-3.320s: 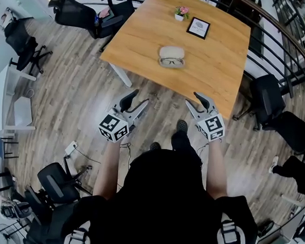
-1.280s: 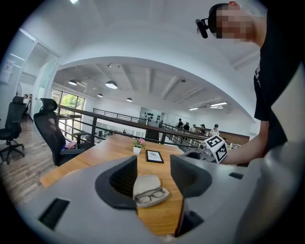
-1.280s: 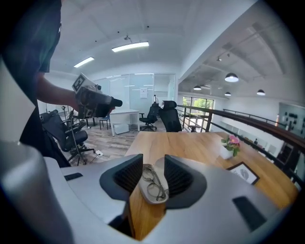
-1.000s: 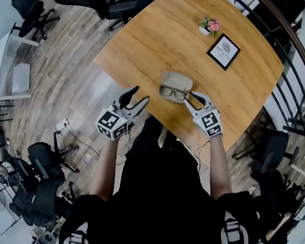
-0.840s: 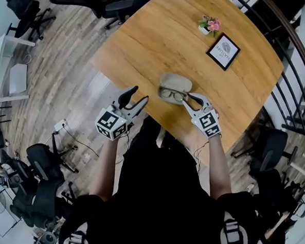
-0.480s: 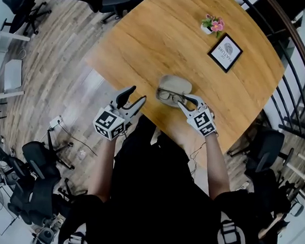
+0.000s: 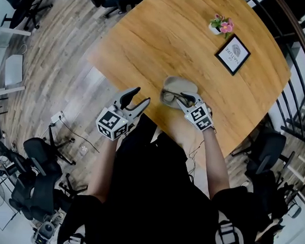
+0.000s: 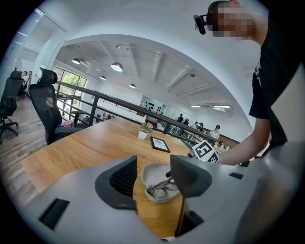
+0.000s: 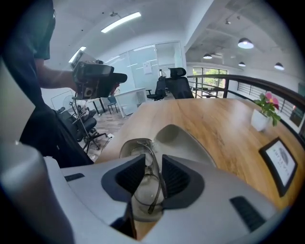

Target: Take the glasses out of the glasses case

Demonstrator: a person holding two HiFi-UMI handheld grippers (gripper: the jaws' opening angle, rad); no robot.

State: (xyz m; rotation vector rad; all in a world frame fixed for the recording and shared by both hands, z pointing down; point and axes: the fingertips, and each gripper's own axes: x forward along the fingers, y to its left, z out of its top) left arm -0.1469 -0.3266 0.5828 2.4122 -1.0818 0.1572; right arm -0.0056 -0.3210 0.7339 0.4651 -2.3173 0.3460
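an open-plan office: black swivel chairs (image 7: pixel 41 169) stand about on wood-plank flooring (image 7: pixel 58 61), and a dark metal railing (image 8: pixel 114 107) runs past the far side of a big wooden counter (image 7: pixel 163 37). glass partition walls (image 9: pixel 143 62) close off rooms, round lamps (image 8: pixel 116 66) hang from a bare ceiling, and a framed sign (image 7: pixel 232 54) sits by a small potted flower (image 7: pixel 221 26).

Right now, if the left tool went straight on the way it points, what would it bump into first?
Probably the open beige glasses case holding the dark-framed glasses, out on the wooden table. Depth is hard to judge, though.
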